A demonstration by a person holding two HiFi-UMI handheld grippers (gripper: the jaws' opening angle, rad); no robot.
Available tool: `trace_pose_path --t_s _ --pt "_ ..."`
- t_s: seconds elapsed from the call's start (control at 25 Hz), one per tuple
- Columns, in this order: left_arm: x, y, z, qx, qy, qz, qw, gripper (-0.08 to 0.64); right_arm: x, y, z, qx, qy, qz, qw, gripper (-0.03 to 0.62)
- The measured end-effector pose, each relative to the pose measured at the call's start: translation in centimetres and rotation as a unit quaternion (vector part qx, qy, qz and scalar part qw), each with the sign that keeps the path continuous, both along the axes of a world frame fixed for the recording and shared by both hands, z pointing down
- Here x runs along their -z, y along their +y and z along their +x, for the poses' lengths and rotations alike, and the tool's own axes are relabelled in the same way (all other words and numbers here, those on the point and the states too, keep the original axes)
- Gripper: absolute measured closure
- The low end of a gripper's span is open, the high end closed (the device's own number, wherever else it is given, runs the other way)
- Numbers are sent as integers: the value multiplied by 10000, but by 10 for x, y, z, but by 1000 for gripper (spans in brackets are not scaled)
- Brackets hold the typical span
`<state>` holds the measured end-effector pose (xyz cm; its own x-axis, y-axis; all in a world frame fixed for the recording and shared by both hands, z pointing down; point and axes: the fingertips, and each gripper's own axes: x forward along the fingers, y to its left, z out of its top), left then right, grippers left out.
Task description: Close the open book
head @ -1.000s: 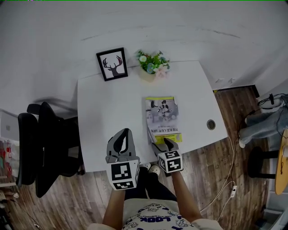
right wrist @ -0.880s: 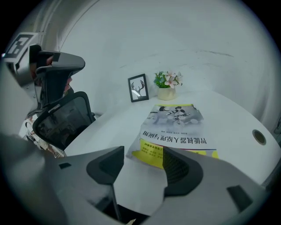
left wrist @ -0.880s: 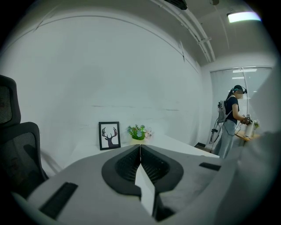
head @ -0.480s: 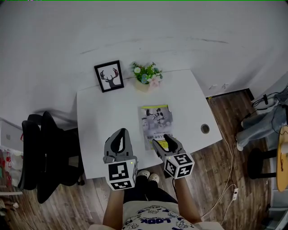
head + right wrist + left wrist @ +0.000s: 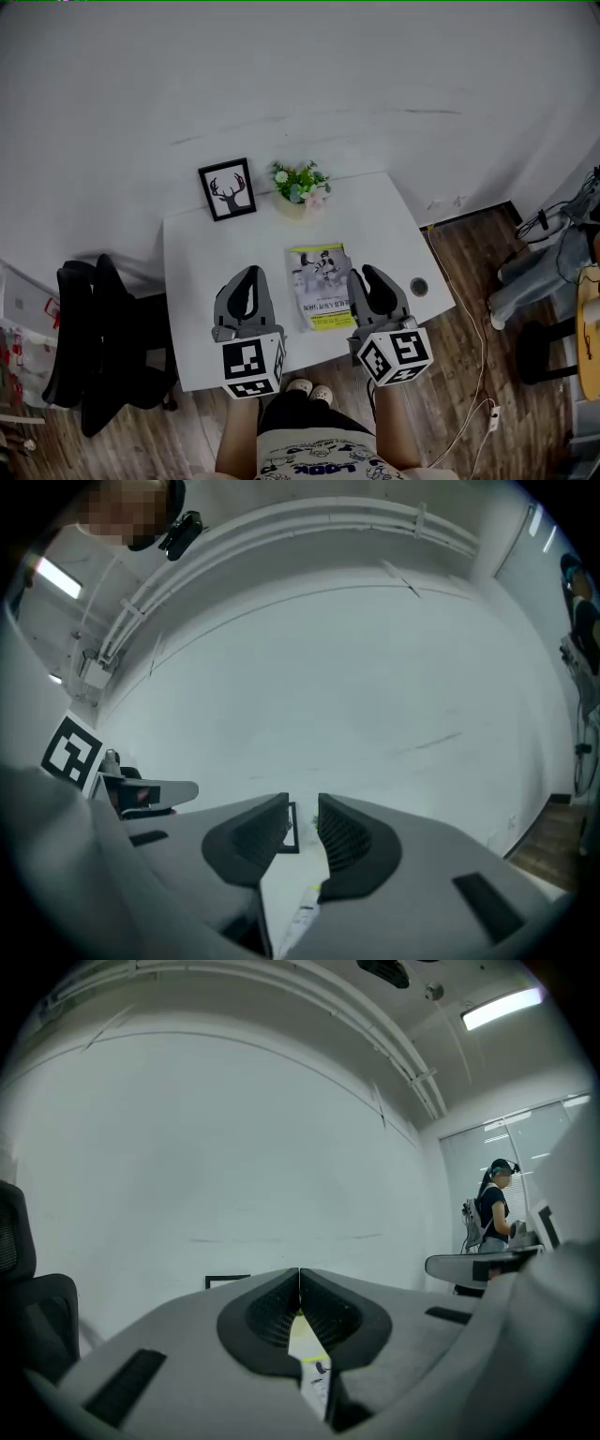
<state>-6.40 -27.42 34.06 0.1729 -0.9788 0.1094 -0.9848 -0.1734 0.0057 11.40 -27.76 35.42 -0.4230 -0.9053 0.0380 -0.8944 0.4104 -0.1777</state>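
The book (image 5: 322, 286) lies closed, cover up, flat on the white table (image 5: 192, 272). My left gripper (image 5: 247, 278) hangs above the table to the left of the book, jaws shut with nothing between them; in the left gripper view (image 5: 300, 1275) its tips meet. To the right of the book, my right gripper (image 5: 367, 277) is lifted off the table and points level at the wall. Its jaws are closing, and in the right gripper view (image 5: 302, 810) a narrow gap shows between them with nothing in it.
A framed deer picture (image 5: 228, 189) and a small flower pot (image 5: 298, 186) stand at the table's far edge. A cable hole (image 5: 418, 287) sits near the right edge. A black office chair (image 5: 89, 342) is at the left. A person (image 5: 494, 1208) stands far off.
Both grippers have lifted away from the table, the right one farther, leaving the book's near edge and tilting up to level. The right jaws have narrowed from wide open.
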Motion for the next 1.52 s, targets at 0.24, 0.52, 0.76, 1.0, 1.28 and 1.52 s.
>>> trace_pose_path --t_s 0.24,0.52,0.76,1.0,1.28,1.52 --pt "23 -1 4 -46 -5 234 9997 537 32 0 13 -407 315 435 9977 489" --pt "42 2 7 -103 -6 410 9991 537 56 5 26 -828 469 742 9927 500" --pt "48 9 11 -152 7 484 9987 537 63 13 33 -1020 501 837 9900 532" --pt "52 12 14 -176 15 535 9984 537 67 17 37 -1043 518 893 9892 535" --pt "54 13 18 -199 22 556 9983 537 68 18 41 -1053 445 868 9896 546" --pt "56 12 18 -202 14 564 9982 537 69 17 40 -1062 432 860 9897 555"
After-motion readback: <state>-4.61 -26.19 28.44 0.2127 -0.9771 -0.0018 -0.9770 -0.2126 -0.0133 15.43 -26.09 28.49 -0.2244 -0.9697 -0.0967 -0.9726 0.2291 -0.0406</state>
